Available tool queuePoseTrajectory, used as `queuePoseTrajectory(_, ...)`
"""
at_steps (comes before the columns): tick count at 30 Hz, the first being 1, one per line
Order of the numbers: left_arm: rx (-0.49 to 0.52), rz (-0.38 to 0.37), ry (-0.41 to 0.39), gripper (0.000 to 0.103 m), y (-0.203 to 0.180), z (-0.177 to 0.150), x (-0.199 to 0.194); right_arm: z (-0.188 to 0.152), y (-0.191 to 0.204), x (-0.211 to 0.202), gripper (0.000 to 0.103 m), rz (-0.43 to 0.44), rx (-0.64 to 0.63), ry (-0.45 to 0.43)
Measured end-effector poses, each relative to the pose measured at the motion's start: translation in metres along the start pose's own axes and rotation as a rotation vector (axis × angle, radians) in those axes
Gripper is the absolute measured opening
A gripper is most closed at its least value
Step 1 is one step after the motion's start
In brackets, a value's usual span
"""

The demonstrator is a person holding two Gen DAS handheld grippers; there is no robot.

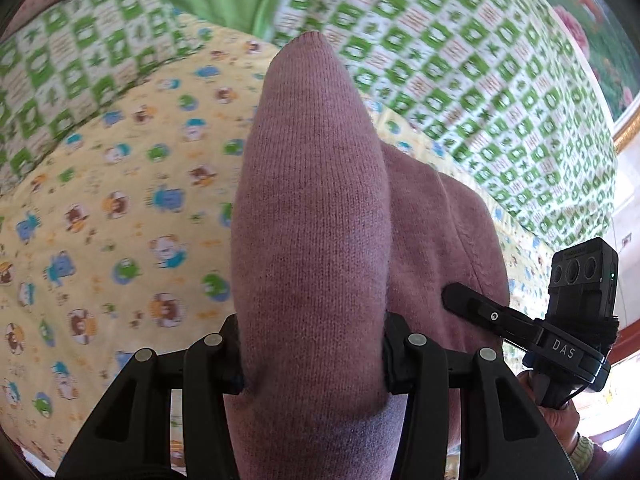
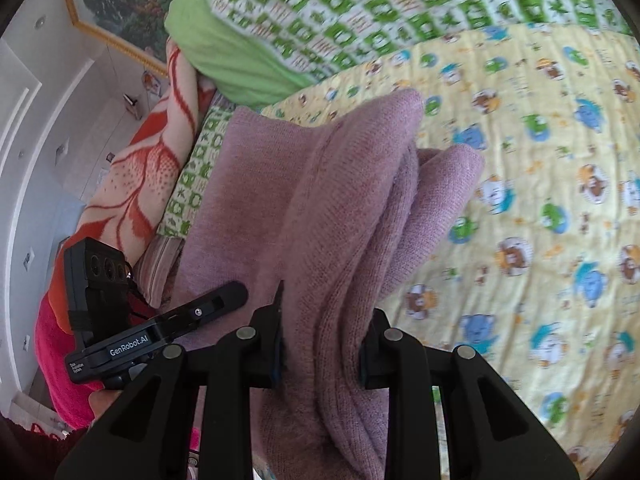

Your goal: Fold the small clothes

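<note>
Mauve knitwear, a small garment (image 1: 312, 208), hangs bunched between both claws above the bed's yellow cartoon-print sheet (image 1: 100, 200). Left claw (image 1: 314, 356) is clamped on a thick roll of it that runs straight out ahead of the fingers; right claw (image 2: 322, 354) is clamped on several layered folds, the rest spilling ahead and to its left. Each claw's neighbour sits just beside it, the two gripping the same piece.

To fold well, I'd judge both claws should travel together at matching height, keep the cloth taut between them, and lay it flat on the yellow sheet before letting go.

Fingertips are buried in the knit, so the exact bite is hidden. What kind of garment it is, I cannot tell. A green checked quilt (image 2: 400, 8) beyond looks blurred.
</note>
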State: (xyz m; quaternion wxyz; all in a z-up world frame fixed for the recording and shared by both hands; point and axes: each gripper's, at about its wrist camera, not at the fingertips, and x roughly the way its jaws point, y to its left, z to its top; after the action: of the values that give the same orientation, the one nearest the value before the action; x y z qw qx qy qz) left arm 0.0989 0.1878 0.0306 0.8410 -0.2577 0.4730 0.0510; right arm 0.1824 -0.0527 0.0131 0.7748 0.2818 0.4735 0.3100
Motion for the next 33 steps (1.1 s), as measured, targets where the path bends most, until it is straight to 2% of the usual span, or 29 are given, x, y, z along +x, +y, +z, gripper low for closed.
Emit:
queuePoseTrajectory(9, -0.034, -0.021, 0.014, 0.048, 0.044, -0.010, 0.004, -0.011, 0.019, 0.038, 0.028, -0.023, 0.000, 0.033)
queuePoseTrajectory(18, -0.110, -0.081, 0.063, 0.048, 0.075, -0.024, 0.034, -0.019, 0.004, 0.065, 0.028, -0.067, 0.038, 0.075)
queuePoseTrajectory(23, -0.129, -0.135, 0.074, 0.053, 0.090, -0.026, 0.040, -0.019, -0.010, 0.072, 0.029, -0.082, 0.056, 0.086)
queuePoseTrajectory(27, -0.140, -0.158, 0.082, 0.057, 0.096, -0.029, 0.045, -0.021, -0.022, 0.080, 0.038, -0.099, 0.065, 0.105)
queuePoseTrajectory(31, -0.149, -0.154, 0.092, 0.062, 0.098, -0.029, 0.043, -0.022, -0.030, 0.081, 0.056, -0.118, 0.080, 0.105)
queuePoseTrajectory(33, -0.140, -0.140, 0.092, 0.062, 0.096, -0.029, 0.037, -0.022, -0.029, 0.079, 0.056, -0.130, 0.081, 0.105)
